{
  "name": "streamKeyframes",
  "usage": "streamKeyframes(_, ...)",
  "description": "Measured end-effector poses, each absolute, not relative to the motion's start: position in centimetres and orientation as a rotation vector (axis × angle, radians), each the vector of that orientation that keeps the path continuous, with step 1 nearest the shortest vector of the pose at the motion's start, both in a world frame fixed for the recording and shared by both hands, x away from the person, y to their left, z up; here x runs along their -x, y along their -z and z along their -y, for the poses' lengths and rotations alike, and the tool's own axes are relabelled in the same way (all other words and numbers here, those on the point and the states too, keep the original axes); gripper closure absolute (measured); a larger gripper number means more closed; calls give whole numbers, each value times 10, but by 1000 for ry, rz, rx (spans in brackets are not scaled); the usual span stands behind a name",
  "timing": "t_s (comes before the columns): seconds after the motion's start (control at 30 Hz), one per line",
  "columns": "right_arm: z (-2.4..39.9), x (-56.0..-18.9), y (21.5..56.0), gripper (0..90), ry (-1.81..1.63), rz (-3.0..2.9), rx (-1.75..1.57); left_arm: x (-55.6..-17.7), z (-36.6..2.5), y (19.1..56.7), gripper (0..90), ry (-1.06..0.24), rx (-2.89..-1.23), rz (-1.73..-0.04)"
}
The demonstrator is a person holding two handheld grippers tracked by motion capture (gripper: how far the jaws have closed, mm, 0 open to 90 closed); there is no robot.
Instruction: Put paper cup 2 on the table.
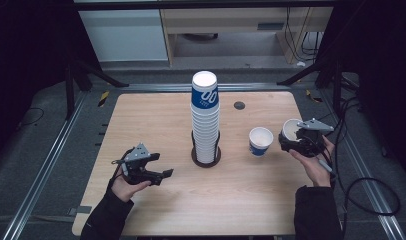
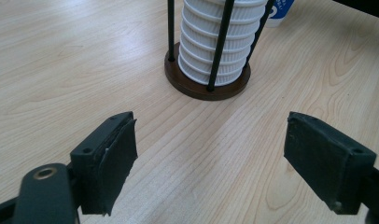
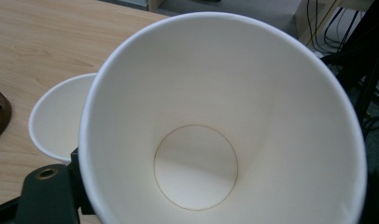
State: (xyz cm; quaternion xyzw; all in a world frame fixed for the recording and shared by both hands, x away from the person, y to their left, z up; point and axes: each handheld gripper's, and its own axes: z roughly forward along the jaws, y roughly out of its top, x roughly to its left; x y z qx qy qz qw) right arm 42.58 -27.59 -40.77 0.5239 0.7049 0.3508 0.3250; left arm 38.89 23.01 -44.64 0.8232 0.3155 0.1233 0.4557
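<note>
Two cups concern us: with our right gripper (image 1: 297, 136) clamped on the paper cup (image 3: 215, 126) above the table's right edge and our left gripper (image 1: 152, 170) idle and wide, squeezing could crumple it or knock the standing cup (image 1: 260, 141) over.

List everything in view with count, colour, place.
cup stack: one tall stack, white with a blue band on top, table centre, in the holder
holder: one, dark round base with black rods, under the stack
loose cup: one, white and blue, upright on the table right of the stack
held cup: one, white inside, empty, in the right tool near the table's right edge
grommet: one, dark, far side of the table
table: one, light wood
left tool: one, black, open, low at front left
right tool: one, black, shut on the held cup
</note>
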Motion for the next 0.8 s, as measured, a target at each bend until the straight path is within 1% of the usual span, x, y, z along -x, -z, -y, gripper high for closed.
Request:
streamKeyframes(0.43,289,-446,431,189,-863,-1898,-1439,-388,-228,447,164,-309,-2042,-772)
streamKeyframes(0.8,286,-459,449,187,-804,-1979,-1448,-388,-228,448,163,-307,-2042,-774)
